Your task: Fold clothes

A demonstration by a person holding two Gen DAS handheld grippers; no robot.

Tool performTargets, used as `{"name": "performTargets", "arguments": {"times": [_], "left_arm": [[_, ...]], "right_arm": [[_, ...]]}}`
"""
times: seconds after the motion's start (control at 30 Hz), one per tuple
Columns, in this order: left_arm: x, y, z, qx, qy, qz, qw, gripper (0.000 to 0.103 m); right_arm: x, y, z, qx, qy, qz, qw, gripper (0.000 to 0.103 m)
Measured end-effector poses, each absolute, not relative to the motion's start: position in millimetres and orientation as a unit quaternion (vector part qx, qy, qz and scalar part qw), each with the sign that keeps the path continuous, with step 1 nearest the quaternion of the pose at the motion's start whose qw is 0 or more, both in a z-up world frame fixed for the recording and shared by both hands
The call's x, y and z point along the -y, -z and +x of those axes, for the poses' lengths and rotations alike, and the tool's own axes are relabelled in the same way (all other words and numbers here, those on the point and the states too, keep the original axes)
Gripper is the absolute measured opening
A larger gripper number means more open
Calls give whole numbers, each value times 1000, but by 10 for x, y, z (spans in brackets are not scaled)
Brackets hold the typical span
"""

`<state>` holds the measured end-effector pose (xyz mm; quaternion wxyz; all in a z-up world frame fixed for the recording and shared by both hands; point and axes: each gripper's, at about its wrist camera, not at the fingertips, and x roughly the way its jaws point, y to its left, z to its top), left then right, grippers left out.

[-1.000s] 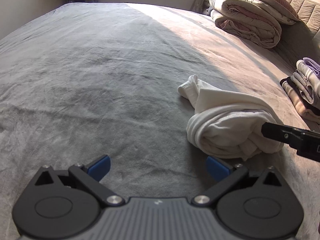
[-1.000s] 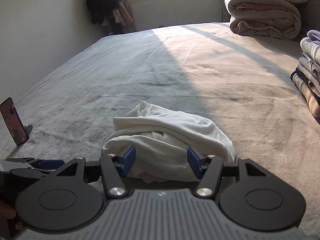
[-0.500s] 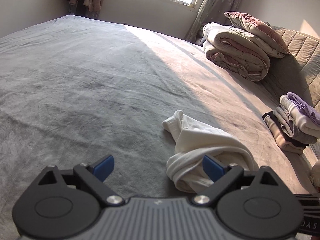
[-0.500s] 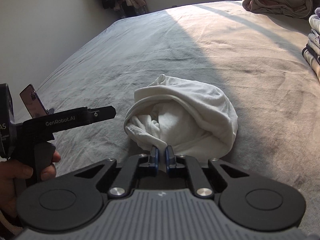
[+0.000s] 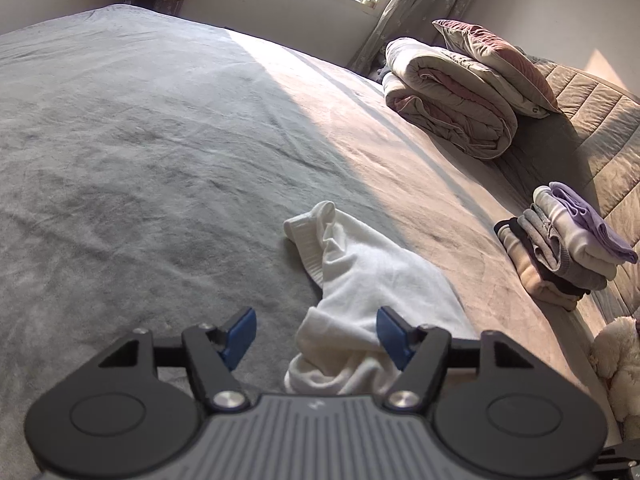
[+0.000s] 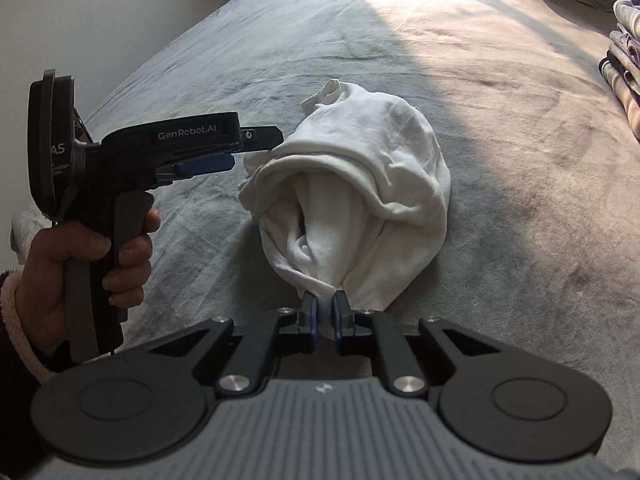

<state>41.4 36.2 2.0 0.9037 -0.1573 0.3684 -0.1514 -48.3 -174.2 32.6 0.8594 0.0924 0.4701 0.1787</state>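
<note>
The step in hand is getting hold of the crumpled white garment (image 6: pixel 352 184) so it can be opened out flat before any fold is made. The right gripper (image 6: pixel 325 314) has its fingers drawn narrow and pinched on a small gather of cloth at the garment's near edge; they have eased open a trace, yet the fabric sits clamped between the blue pads. The left gripper (image 5: pixel 316 334) has just been closing from wide to about half open, with the garment's near roll lying between its fingers (image 5: pixel 394 336); the pads do not press on the cloth from both sides, so I judge it has no grip yet. In the right wrist view it comes in from the garment's left side, carried by the person's left hand (image 6: pixel 86 264), its tip just beside the upper folded lip.

Next, as I judge it, the left gripper needs to finish closing on a separate edge, then both should lift and draw apart to spread the piece out. The risk is catching several layers at once, which would keep the bundle balled up.

The garment lies on the grey bed (image 6: pixel 520 160), at the edge where shade meets sun. It is bunched into a rounded heap, with an outer layer curled over soft inner folds, and a ribbed cuff or hem (image 5: pixel 306 232) sticking out on its far side. Well apart from the garment, to its right, stands a stack of folded clothes (image 5: pixel 568 256); farther off lies a rolled quilt (image 5: pixel 448 100).
</note>
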Motion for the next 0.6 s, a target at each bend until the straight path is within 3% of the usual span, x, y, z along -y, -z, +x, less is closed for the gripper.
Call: {"name": "performTargets", "arguments": {"times": [0.03,0.1,0.13,0.2,0.6], "left_arm": [[-341,0,408,-372,159,-159,901,36],[-309,20,393,-381,173,-163,894,24],[-291,7,375,-384,181,-160,891,20],[-254,-38,324,-383,199,-150,890,13],[-107,-172,-125,-369,331,-88,864,7]], "right_arm": [[1767,-329,-468,-470,-177,100,859,16],[1813,-352,-439,-469,-169,110,860,23],[1845,-376,-430,-465,-162,114,863,42],[1900,-436,-424,-448,-151,119,873,59],[2033,-536,-304,-404,-119,159,893,60]]}}
